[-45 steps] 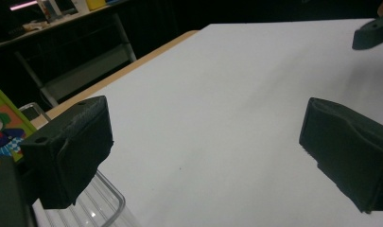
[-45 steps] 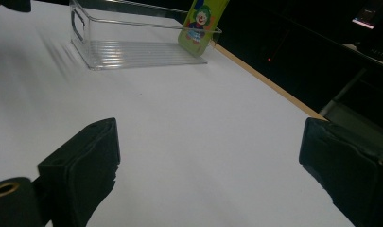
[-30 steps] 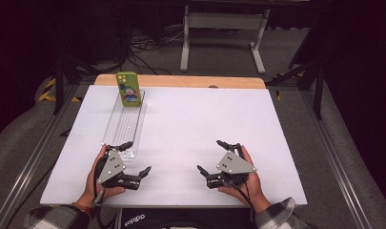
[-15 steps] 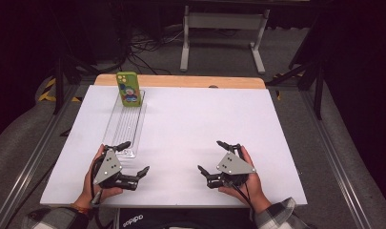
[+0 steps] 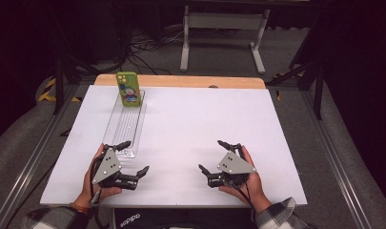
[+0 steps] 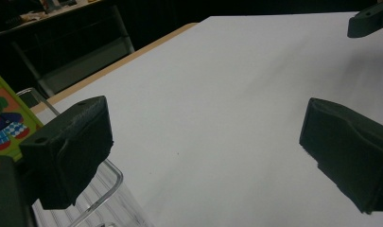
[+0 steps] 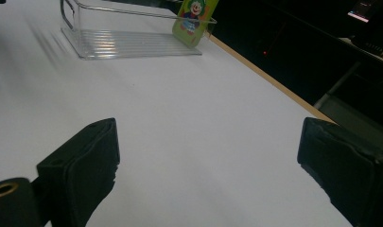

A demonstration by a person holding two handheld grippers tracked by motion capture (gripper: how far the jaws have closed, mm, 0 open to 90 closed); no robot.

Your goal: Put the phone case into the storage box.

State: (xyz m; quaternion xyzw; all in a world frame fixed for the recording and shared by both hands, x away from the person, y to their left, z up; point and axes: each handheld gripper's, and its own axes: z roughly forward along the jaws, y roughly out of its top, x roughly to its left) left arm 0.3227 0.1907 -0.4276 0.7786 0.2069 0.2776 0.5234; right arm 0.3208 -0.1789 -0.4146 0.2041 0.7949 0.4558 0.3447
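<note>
1. A white desk (image 5: 205,129) carries everything; a strip of bare wood runs along its far edge

2. A clear plastic tray (image 5: 126,125) lies lengthwise near the desk's left edge, running from the far edge toward the near one. Its ribbed floor shows plainly in the right gripper view (image 7: 127,42)

3. A green card with a clown picture (image 5: 128,89) stands tilted at the tray's far end, leaning on the tray's end wall. It also shows at the left edge of the left gripper view (image 6: 4,118) and at the top of the right gripper view (image 7: 195,16)

4. The left gripper (image 5: 132,158) sits by the desk's near left corner, held in a hand (image 5: 93,188). Its jaws stand wide apart with only white desk between them. Its far jaw lies just at the tray's near end; whether it touches the tray I cannot tell

5. The right gripper (image 5: 214,156) sits toward the near right part of the desk, held in the other hand (image 5: 245,183). Its jaws are spread wide too and grip nothing

6. The card stands well apart from both grippers, at the far end of the tray, closer to the left gripper's side

7. The two grippers are well apart from each other, their jaws pointing inward across the near edge
</note>
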